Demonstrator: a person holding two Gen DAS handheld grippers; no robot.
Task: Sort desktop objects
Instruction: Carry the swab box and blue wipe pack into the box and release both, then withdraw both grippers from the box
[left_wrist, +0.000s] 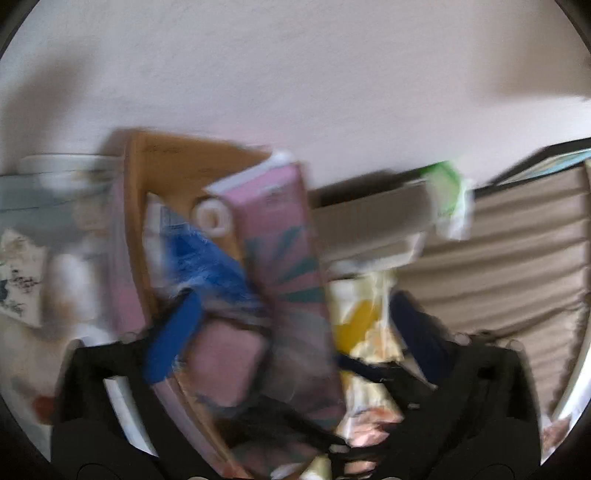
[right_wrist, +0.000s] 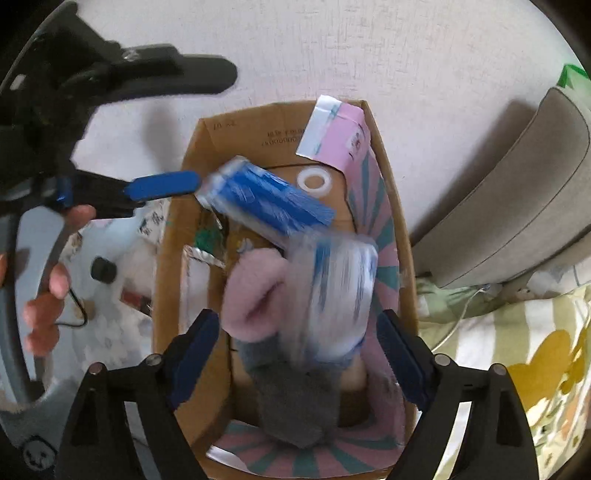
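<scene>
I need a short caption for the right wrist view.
Open right tool above a cardboard box of packets, with the left tool open alongside.

Pale surface (right_wrist: 424, 55) — cardboard box (right_wrist: 168, 258) and cushion (right_wrist: 517, 177) on it.

Right gripper (right_wrist: 295, 354) points steeply downward, blue-padded jaws spread wide, pads clear of contact. Left gripper (right_wrist: 207, 129) reaches in from upper left, jaws wide apart; a hand (right_wrist: 48, 280) grips its handle.
</scene>
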